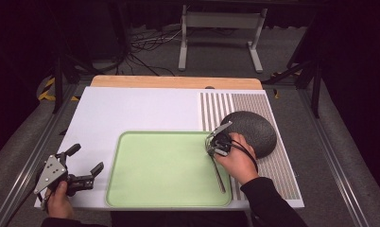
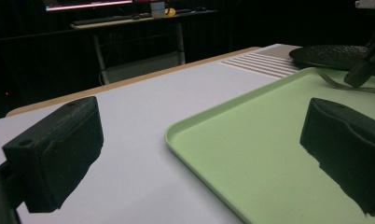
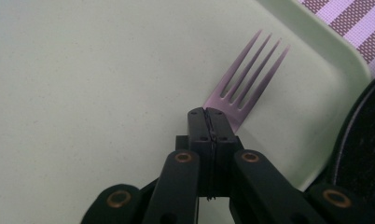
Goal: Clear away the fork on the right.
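A metal fork (image 1: 220, 177) lies on the light green tray (image 1: 164, 170) near its right edge, handle toward the person. My right gripper (image 1: 215, 152) is shut, its tips resting over the fork's neck. In the right gripper view the jaws (image 3: 207, 114) meet with no gap, and the fork's tines (image 3: 248, 79) fan out beyond them on the tray (image 3: 83, 93). My left gripper (image 1: 86, 158) is open over the white mat left of the tray, holding nothing. Its view (image 2: 204, 149) shows the tray corner (image 2: 269, 154), the fork (image 2: 332, 83) and the right gripper (image 2: 365, 70) farther off.
A dark round plate (image 1: 254, 130) sits on the striped placemat (image 1: 273, 165) just right of the tray, close to my right hand; its rim (image 3: 363, 140) borders the tray. The white mat (image 1: 131, 111) covers the rest of the table. Cables and a stand are on the floor beyond.
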Demonstrator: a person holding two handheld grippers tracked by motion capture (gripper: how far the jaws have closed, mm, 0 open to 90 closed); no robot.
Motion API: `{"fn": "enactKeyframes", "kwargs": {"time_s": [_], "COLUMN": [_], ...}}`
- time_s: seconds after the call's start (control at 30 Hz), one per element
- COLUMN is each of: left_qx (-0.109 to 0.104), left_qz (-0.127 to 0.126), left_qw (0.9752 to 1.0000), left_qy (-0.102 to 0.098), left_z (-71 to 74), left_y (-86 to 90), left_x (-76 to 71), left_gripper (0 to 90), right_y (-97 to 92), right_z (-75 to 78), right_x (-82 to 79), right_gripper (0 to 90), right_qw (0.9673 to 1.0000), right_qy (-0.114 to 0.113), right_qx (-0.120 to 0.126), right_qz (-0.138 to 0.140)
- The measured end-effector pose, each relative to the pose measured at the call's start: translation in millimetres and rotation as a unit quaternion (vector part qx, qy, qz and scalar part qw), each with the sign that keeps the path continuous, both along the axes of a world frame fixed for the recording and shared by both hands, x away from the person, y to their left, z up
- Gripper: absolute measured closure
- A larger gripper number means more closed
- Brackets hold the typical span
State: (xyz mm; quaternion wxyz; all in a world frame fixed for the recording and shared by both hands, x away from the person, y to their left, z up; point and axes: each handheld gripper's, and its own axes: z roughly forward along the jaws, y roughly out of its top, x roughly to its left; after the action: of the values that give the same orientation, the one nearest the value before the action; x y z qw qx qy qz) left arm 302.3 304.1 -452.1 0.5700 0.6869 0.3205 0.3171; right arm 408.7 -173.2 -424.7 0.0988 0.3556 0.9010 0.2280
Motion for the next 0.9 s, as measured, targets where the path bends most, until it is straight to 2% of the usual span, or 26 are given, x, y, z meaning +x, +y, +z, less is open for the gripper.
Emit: {"fn": "enactKeyframes", "kwargs": {"time_s": [0.2,0.9], "left_qx": [0.001,0.000], "left_qz": [0.000,0.000], "left_qw": [1.0000,1.0000], "left_qy": [0.001,0.000], "left_z": [0.0,0.0], "left_y": [0.0,0.0], "left_x": [-0.1,-0.1], "left_gripper": [0.1,0.0], "right_y": [6.8,-6.9], "right_z": [-0.8,-1.2], "right_x": [-1.2,1.7], "right_gripper": [90.0,90.0], "right_qw": [0.9999,0.9997], "right_qy": [0.002,0.008], "right_qx": [0.004,-0.015], "right_qz": [0.014,-0.015]}}
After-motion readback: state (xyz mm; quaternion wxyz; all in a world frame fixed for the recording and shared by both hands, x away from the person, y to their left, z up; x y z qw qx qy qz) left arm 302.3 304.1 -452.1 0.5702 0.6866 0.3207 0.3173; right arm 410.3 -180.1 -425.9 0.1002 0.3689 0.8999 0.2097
